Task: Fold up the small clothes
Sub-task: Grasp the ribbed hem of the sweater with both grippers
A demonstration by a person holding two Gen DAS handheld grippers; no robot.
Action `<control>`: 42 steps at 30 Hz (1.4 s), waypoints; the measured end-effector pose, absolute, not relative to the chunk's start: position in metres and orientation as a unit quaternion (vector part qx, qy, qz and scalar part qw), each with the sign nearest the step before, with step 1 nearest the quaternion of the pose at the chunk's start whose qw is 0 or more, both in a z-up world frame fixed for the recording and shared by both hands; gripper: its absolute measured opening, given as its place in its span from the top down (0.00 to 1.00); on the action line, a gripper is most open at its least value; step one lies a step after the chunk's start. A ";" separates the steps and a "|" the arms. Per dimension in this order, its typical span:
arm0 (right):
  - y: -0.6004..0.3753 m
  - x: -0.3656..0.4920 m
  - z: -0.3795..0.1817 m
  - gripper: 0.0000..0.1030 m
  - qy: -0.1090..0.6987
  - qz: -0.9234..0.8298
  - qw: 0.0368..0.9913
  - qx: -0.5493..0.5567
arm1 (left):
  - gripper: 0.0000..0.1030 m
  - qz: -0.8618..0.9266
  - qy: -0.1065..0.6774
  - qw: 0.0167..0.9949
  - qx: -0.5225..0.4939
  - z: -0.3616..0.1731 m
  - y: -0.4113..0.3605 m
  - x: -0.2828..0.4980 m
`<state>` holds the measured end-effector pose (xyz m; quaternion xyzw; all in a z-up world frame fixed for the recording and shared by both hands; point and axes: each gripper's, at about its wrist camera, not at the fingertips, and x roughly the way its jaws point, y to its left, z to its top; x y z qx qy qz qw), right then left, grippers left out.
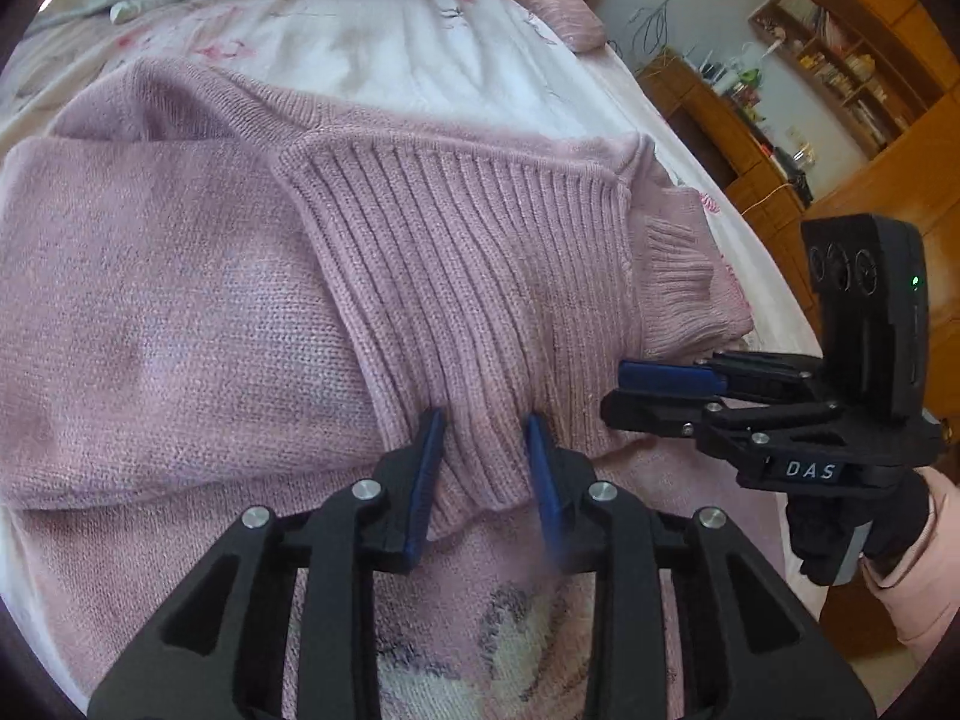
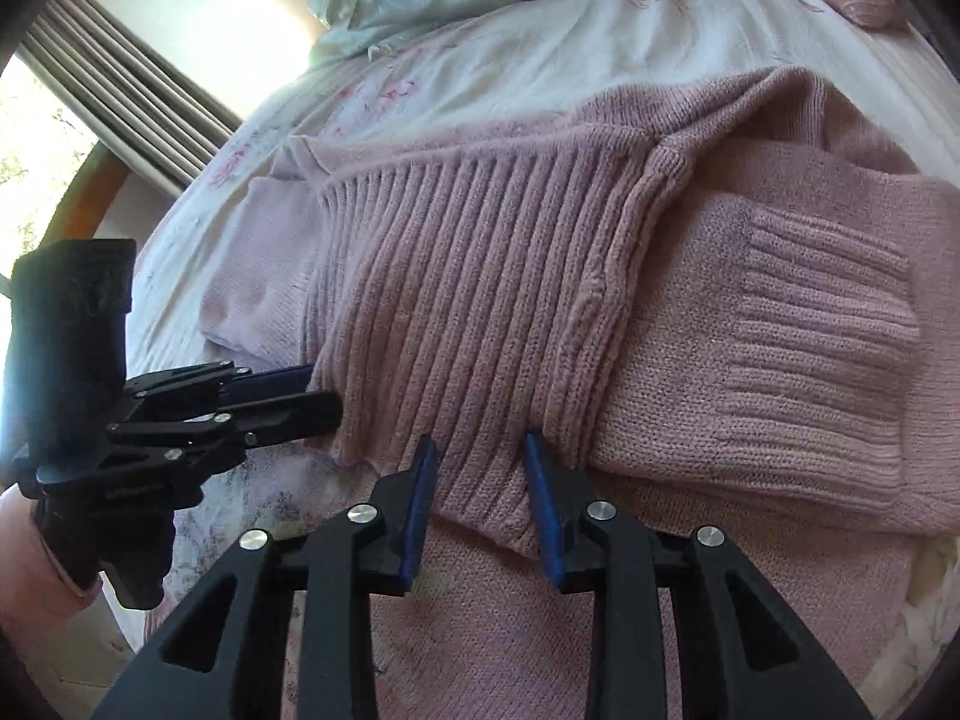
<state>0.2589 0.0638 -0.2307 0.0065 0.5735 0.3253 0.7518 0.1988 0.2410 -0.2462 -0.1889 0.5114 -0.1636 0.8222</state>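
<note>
Pink knit sweater (image 1: 180, 300) lies spread on bed sheet (image 1: 372, 48), white with pink floral print. Ribbed hem (image 1: 468, 276) folded up over sweater body; ribbed cuff (image 2: 828, 348) of sleeve lies beside it. Left gripper (image 1: 485, 456): blue-padded jaws parted, ribbed hem edge between them, pads touching fabric on both sides. Right gripper (image 2: 480, 474): same stance on neighbouring stretch of hem. Gloved hand (image 1: 852, 528) holds right gripper handle. Wooden shelving (image 1: 840, 60) beyond bed.
</note>
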 end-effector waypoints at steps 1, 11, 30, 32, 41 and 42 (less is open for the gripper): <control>0.064 0.259 -0.228 0.68 0.573 0.325 0.752 0.013 | 0.71 -0.159 0.512 0.821 -0.198 -0.245 0.243 0.197; -0.026 0.144 -0.150 0.51 0.530 0.313 0.784 0.082 | 0.44 -0.063 0.500 0.844 -0.186 -0.171 0.269 0.052; -0.144 -0.032 -0.225 0.41 0.649 0.148 0.725 0.180 | 0.40 0.028 0.619 0.758 -0.203 -0.230 0.306 -0.119; -0.143 -0.032 -0.230 0.38 0.648 0.146 0.724 0.186 | 0.40 0.023 0.627 0.754 -0.195 -0.237 0.302 -0.118; -0.120 -0.040 -0.236 0.69 0.667 0.208 0.690 0.186 | 0.43 0.001 0.625 0.744 -0.238 -0.244 0.296 -0.124; -0.119 -0.042 -0.238 0.69 0.670 0.204 0.690 0.181 | 0.43 0.000 0.624 0.741 -0.246 -0.244 0.296 -0.126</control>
